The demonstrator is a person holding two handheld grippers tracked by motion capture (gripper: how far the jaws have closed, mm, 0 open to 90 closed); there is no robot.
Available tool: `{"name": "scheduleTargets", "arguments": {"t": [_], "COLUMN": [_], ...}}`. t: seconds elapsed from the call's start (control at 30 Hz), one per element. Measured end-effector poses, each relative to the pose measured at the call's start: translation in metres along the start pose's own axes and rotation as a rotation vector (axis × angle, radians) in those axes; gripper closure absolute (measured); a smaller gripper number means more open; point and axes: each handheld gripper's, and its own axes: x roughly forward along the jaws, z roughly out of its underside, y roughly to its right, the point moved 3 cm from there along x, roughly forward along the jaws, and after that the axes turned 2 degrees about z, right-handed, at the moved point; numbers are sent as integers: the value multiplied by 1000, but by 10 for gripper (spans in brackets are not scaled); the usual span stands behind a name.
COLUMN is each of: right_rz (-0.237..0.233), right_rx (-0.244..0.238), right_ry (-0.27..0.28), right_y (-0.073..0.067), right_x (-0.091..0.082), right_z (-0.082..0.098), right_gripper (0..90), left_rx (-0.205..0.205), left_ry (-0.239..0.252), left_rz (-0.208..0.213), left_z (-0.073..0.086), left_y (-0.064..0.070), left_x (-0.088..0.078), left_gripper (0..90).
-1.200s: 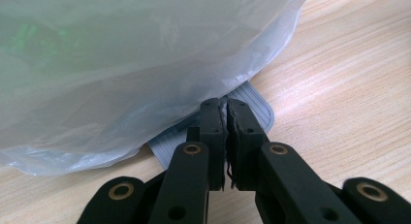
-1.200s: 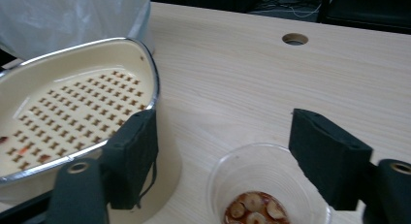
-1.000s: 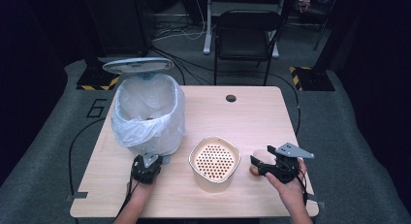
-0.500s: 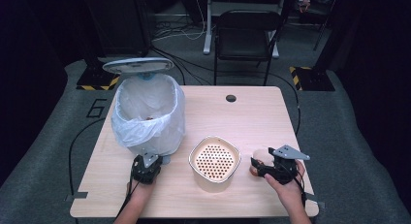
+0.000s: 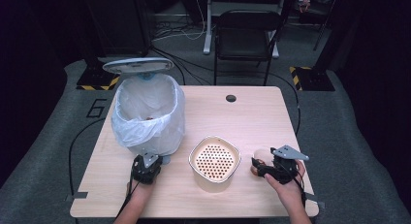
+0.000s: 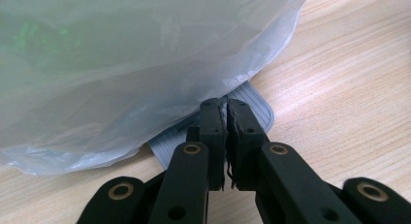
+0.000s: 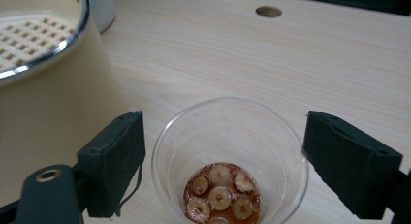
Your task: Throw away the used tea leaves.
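Right hand-held gripper just spreading, pads clear of round clear plastic cup; ribbed pedal.

- A light wooden table with a round cable hole.
- On it: a bagged bin, a cream strainer pot, a clear cup.

High view: table evenly lit from above, surroundings near black, soft low-resolution detail. Gripper views bright, shadows faint; bag hazy, near jaws slightly blurred, cup sharp.
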Motion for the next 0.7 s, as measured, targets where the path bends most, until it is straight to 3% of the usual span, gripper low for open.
{"name": "scheduleTargets", "arguments": {"t": [0.33, 0.7], "right_rz": [-15, -36], "right_rx": [-1, 0], "right_ry": [-78, -97], "right_y": [1, 4], "right_x": [18, 25], "right_z": [16, 21], "right_gripper": [170, 267], "left_rx": [4, -1], "left_ry": [2, 0], "left_rz": [-4, 1], "left_z": [0, 0], "left_y": [-1, 0], "left_x": [0, 0], "left_gripper": [856, 856]}}
